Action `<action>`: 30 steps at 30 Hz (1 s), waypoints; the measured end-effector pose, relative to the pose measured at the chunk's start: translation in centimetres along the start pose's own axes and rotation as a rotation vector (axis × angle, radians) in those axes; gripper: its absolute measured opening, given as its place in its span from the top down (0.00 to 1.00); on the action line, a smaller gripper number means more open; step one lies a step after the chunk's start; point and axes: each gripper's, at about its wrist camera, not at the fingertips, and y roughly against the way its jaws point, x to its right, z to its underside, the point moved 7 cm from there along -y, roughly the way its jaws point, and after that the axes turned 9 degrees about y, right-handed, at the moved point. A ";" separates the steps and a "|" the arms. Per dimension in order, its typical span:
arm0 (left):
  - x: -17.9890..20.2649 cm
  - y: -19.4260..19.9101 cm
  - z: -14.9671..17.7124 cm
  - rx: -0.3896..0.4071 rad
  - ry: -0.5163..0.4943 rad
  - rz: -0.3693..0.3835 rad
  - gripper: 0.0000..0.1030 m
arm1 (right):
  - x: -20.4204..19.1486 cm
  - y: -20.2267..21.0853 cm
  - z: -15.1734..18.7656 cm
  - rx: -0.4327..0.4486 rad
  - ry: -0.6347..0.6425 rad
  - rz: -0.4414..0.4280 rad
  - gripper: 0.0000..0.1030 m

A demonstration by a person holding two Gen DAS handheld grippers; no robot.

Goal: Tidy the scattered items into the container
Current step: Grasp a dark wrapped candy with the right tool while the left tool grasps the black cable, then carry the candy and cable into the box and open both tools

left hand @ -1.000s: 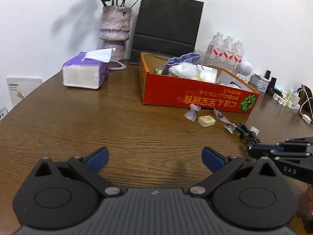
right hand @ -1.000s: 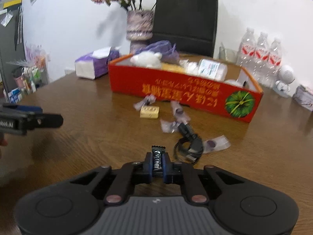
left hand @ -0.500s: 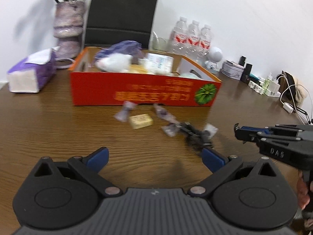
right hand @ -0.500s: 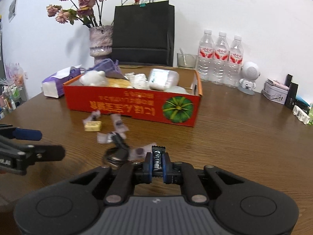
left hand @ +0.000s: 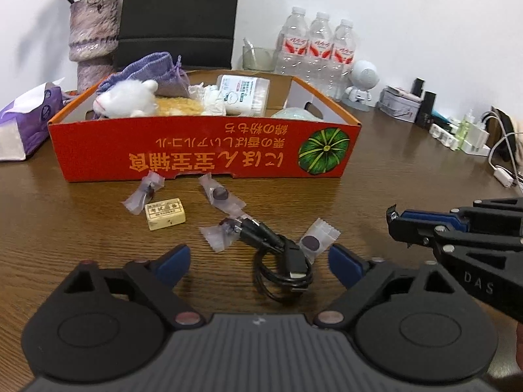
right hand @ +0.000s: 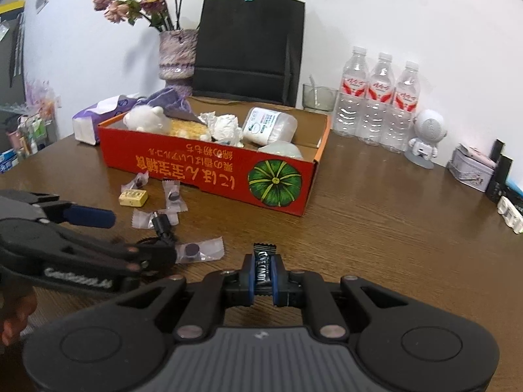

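The red cardboard box [left hand: 202, 155] [right hand: 209, 170] stands on the wooden table and holds a white plush toy, a purple pouch and a plastic jar. In front of it lie several clear-wrapped candies [left hand: 222, 194], a yellow block [left hand: 165, 213] [right hand: 133, 198] and a coiled black cable [left hand: 281, 261]. My left gripper [left hand: 260, 259] is open, just above the cable. My right gripper [right hand: 264, 269] is shut on a black candy bar [right hand: 263, 266], held above the table right of the cable. It also shows at the right in the left wrist view [left hand: 425, 225].
A black paper bag [right hand: 248, 39], a vase of dried flowers [right hand: 176, 55], a purple tissue pack [left hand: 26, 117], three water bottles [right hand: 379, 98], a glass [right hand: 318, 96], a small white robot figure [right hand: 425, 140] and chargers [left hand: 470, 134] stand behind and beside the box.
Both grippers swung to the right and nearer to the box and the loose items. The left gripper stays open and the right stays shut on the candy bar.
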 end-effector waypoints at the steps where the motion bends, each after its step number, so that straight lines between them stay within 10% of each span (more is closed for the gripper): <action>1: -0.1 -0.1 0.0 -0.001 0.005 -0.004 0.18 | 0.0 -0.1 0.1 0.000 0.000 -0.005 0.91; 16: -1.2 0.0 0.1 0.017 0.015 -0.022 0.63 | 0.8 0.0 0.8 0.048 -0.086 -0.051 0.91; 30: -3.7 3.2 -0.1 0.078 0.000 0.040 0.68 | -0.8 0.0 0.6 0.055 -0.150 -0.044 0.91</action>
